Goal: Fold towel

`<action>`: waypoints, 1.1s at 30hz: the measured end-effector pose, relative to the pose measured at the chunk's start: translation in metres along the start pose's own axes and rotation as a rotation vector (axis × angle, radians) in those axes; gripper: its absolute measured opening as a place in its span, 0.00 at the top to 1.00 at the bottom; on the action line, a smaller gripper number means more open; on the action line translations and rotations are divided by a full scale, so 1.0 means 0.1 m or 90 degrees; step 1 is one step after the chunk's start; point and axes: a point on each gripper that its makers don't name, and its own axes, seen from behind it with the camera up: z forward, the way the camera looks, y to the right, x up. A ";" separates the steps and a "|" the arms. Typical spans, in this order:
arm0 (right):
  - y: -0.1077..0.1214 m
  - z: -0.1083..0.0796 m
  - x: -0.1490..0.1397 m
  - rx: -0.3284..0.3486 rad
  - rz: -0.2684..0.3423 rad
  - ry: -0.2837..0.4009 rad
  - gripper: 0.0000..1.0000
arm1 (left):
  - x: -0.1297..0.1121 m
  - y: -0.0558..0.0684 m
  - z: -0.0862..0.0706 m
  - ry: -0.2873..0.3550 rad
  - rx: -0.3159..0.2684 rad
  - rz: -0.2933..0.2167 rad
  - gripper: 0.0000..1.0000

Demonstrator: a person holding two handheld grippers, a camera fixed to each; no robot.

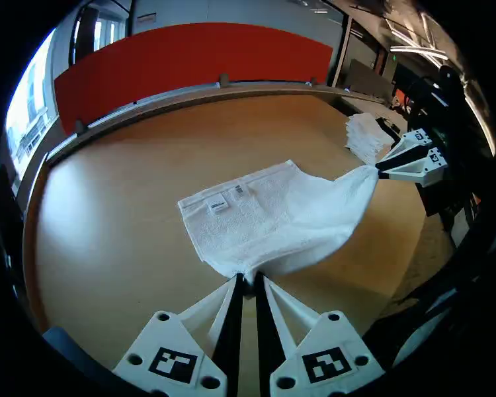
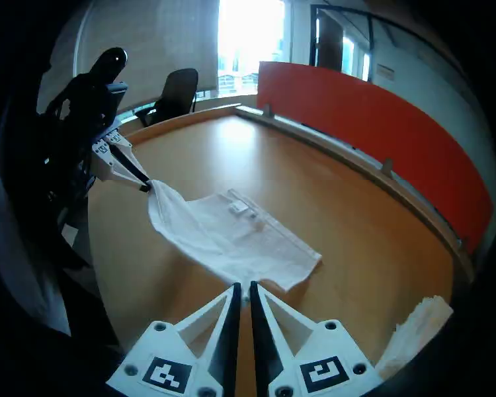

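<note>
White towel (image 1: 268,212) lies mid-frame on the wooden surface (image 1: 116,264); left hand-held gripper (image 1: 248,279) pinches its near corner at bottom centre; right hand-held gripper (image 1: 380,171) pinches the lifted corner at right; best carry both corners level, evenly tensioned, onto the far edge.

Daylight from an overexposed window (image 2: 251,40) lit the scene and laid a pale sheen on the table (image 2: 248,142). The white towel (image 2: 228,241) appeared sharp; the person (image 2: 30,264) was a dark silhouette. Fisheye distortion curved straight lines toward the darkened edges.
</note>
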 end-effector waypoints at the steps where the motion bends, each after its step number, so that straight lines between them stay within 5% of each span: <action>1: 0.00 0.00 0.00 0.000 0.000 0.000 0.90 | 0.00 0.00 0.00 -0.001 0.000 -0.001 0.87; 15: 0.10 0.14 0.02 0.002 0.000 0.000 0.90 | 0.08 -0.11 0.16 -0.005 0.004 -0.010 0.87; 33: 0.50 0.50 0.13 -0.015 -0.005 -0.001 0.90 | 0.35 -0.52 0.51 -0.014 0.038 -0.031 0.87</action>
